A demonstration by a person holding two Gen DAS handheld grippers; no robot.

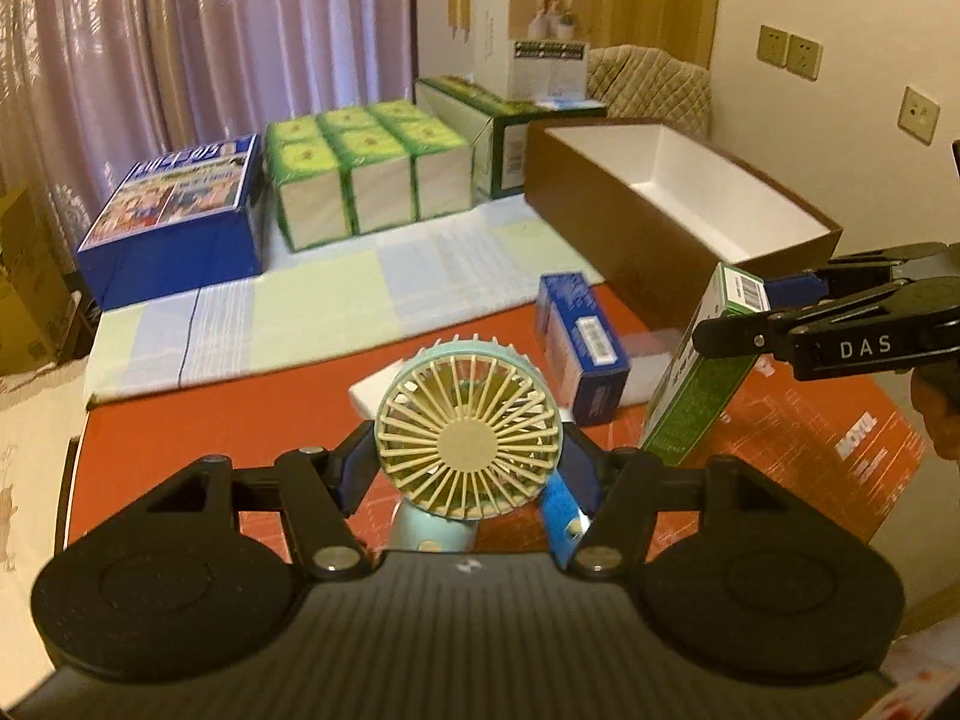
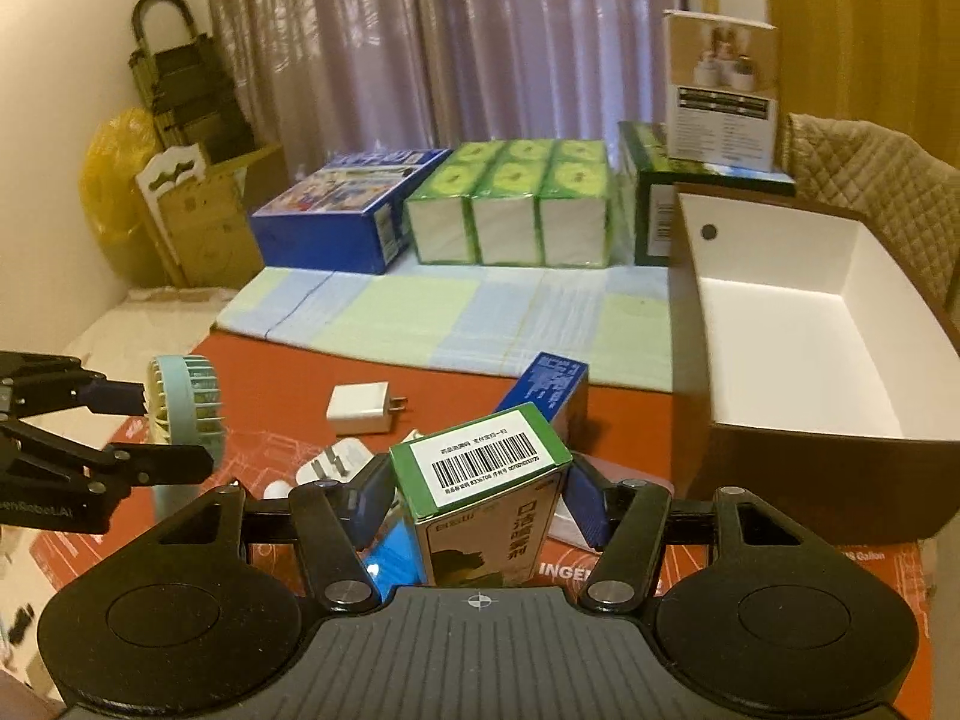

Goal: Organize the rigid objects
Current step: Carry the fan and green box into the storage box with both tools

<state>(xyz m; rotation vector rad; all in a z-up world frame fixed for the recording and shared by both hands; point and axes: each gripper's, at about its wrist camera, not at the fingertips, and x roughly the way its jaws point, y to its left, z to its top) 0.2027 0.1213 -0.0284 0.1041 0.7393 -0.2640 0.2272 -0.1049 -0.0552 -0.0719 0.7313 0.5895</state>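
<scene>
The left claw [image 1: 468, 468] grips a handheld fan [image 1: 469, 431] by its round head; the right claw [image 2: 477, 501] clamps a green carton [image 2: 480, 495], long axis upright. The open brown box [image 2: 810, 360] lies ahead and right of the right claw, nearer that hand.

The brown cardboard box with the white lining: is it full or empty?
Empty. The brown cardboard box is open-topped, and the visible part of its white floor and walls is bare.

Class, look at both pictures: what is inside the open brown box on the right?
The brown box shows only white walls and floor with nothing lying there, plus a dark round spot on one wall. The near wall hides the floor's front strip.
</scene>
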